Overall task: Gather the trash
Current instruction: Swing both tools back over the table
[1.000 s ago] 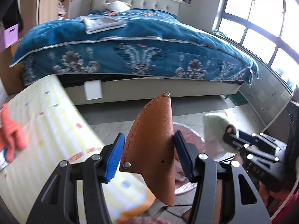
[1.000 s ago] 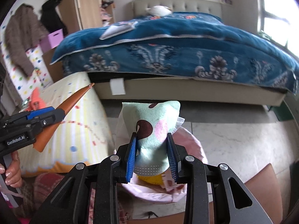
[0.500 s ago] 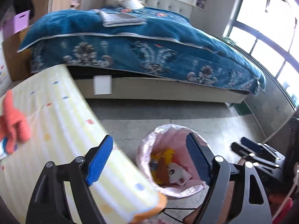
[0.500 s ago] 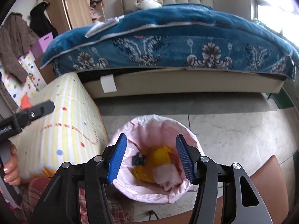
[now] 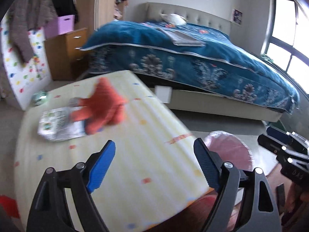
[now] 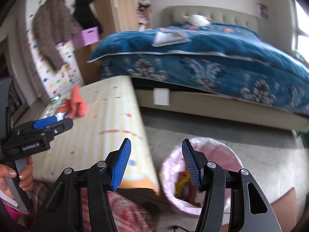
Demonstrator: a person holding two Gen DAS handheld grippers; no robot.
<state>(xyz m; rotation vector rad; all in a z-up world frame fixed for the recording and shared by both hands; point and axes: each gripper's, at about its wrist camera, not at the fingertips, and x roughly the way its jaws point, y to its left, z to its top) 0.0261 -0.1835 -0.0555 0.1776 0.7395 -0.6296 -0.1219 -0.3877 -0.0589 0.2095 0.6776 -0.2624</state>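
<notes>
The pink-lined trash bin (image 6: 234, 155) stands on the floor beside a yellow striped mat (image 5: 135, 174); yellow trash (image 6: 182, 181) lies inside it. My right gripper (image 6: 156, 147) hovers open and empty over the bin's left rim. My left gripper (image 5: 154, 150) is above the mat with its jaws opening and nothing between them. Farther along the mat lie an orange cloth (image 5: 104, 106) and a silvery printed wrapper (image 5: 59, 123), well ahead of the left fingertips. The bin (image 5: 229, 148) sits to the left gripper's right.
A bed with a blue cover (image 5: 193, 58) fills the background. A wooden cabinet (image 5: 65, 52) with a purple box stands at the left, with hanging clothes (image 6: 50, 38) nearby. A green shiny item (image 5: 39, 97) lies on the floor beyond the mat. A hand (image 6: 11, 176) holds the left gripper's handle.
The left gripper released a brown leather piece and the right a spotted cloth; both are gone from the jaws. Both jaws spread wide, and both views swung left, toward the mat.
</notes>
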